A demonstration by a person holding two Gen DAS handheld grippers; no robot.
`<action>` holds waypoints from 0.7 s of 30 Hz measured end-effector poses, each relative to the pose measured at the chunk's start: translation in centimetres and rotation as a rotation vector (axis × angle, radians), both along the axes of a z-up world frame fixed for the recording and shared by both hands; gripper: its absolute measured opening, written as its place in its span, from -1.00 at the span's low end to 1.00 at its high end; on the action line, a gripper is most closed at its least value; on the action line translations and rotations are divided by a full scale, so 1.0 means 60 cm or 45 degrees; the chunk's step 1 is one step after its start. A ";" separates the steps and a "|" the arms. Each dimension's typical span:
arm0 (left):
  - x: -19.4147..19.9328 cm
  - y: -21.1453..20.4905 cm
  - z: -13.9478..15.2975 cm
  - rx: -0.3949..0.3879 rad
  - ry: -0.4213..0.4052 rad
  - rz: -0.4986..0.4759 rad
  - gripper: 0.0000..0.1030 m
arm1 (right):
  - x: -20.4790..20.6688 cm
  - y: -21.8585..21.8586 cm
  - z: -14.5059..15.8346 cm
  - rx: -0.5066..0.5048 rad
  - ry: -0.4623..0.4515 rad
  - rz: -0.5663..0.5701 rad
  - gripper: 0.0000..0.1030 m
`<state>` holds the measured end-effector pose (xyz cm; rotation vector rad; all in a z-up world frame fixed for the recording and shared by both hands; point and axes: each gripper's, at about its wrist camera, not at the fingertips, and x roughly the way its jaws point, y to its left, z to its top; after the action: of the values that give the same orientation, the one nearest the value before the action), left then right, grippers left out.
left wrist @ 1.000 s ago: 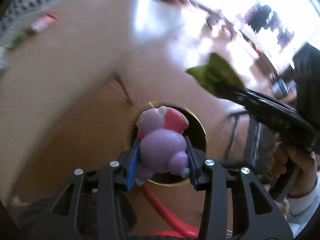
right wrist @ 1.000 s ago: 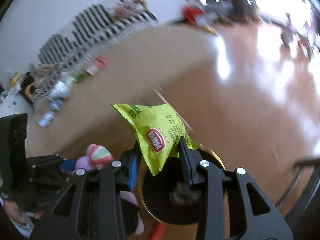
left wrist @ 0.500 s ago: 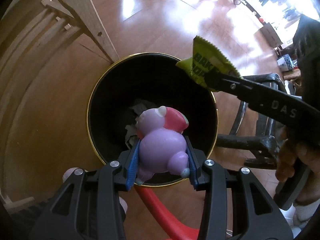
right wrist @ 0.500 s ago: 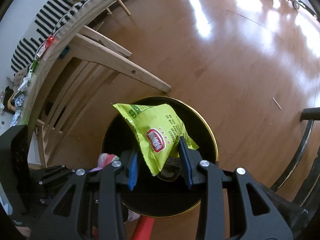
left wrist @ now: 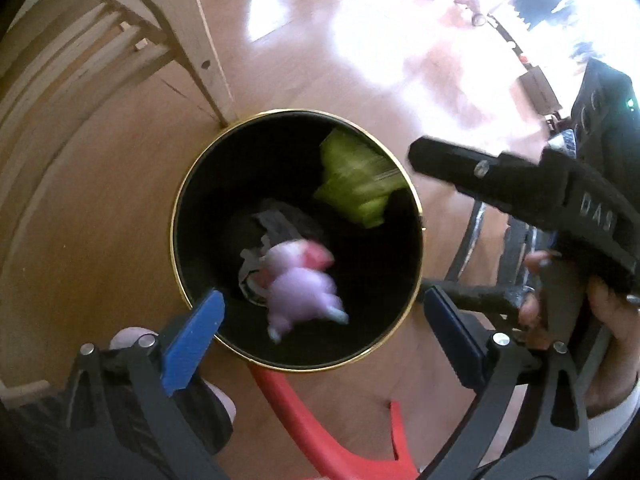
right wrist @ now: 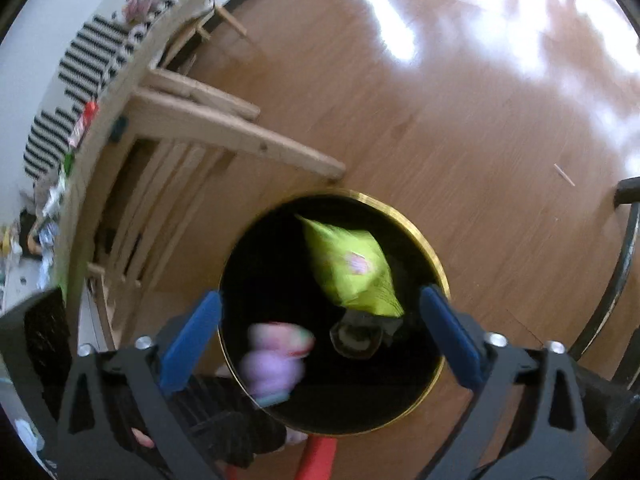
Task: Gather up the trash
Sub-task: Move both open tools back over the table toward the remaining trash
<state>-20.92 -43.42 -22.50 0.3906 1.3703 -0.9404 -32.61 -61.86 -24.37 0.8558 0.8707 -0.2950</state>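
Trash drops into the bin [left wrist: 296, 240]: toy [left wrist: 300, 288] and green packet [left wrist: 354, 184] fall free, both claws [left wrist: 320, 336] [right wrist: 320, 332] having just sprung open, empty. More litter [right wrist: 82, 128] waits on the counter [right wrist: 112, 92] beyond the bin.

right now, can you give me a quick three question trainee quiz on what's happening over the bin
1. True or false: the left hand-held gripper is shut on the purple toy.
2. Which item lies nearer the right hand-held gripper? A) the green snack bag B) a glass bottle C) a red cup
3. Fill in: both items show inside the rim of the black ____.

Key:
1. False. Its jaws have just been opening and stand wide, clear of the blurred toy.
2. A. That gripper's jaws have also just been opening; the bag is free.
3. Bin, gold-rimmed.
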 end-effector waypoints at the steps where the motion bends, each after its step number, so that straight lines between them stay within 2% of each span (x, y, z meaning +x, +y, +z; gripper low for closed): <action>1: 0.001 0.001 0.006 -0.005 -0.002 -0.001 0.89 | -0.003 -0.003 0.008 -0.008 -0.016 -0.015 0.87; 4: 0.006 0.012 0.045 -0.064 -0.066 0.013 0.88 | -0.016 -0.016 0.050 -0.097 -0.129 -0.080 0.87; 7: 0.013 0.045 0.123 -0.200 -0.226 0.050 0.89 | -0.014 -0.018 0.079 -0.203 -0.173 -0.102 0.87; 10: 0.040 0.110 0.207 -0.321 -0.370 0.195 0.89 | 0.015 0.006 0.118 -0.308 -0.233 -0.054 0.87; 12: 0.071 0.170 0.256 -0.340 -0.472 0.336 0.89 | 0.056 0.039 0.155 -0.390 -0.280 0.034 0.87; 13: 0.087 0.198 0.271 -0.329 -0.518 0.406 0.89 | 0.072 0.058 0.169 -0.419 -0.304 0.074 0.87; 14: 0.114 0.248 0.291 -0.288 -0.591 0.530 0.89 | 0.091 0.074 0.185 -0.446 -0.329 0.116 0.87; 17: 0.184 0.379 0.321 -0.183 -0.712 0.826 0.89 | 0.158 0.140 0.231 -0.525 -0.421 0.248 0.87; 20: 0.247 0.489 0.330 -0.104 -0.718 1.063 0.89 | 0.227 0.200 0.269 -0.568 -0.482 0.353 0.87; 21: 0.264 0.515 0.328 -0.087 -0.705 1.099 0.89 | 0.251 0.217 0.280 -0.575 -0.496 0.384 0.87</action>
<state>-5.07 -12.55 -2.85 -0.0228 0.8466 -0.1324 -17.56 -48.86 -7.59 0.3355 0.5257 -0.0494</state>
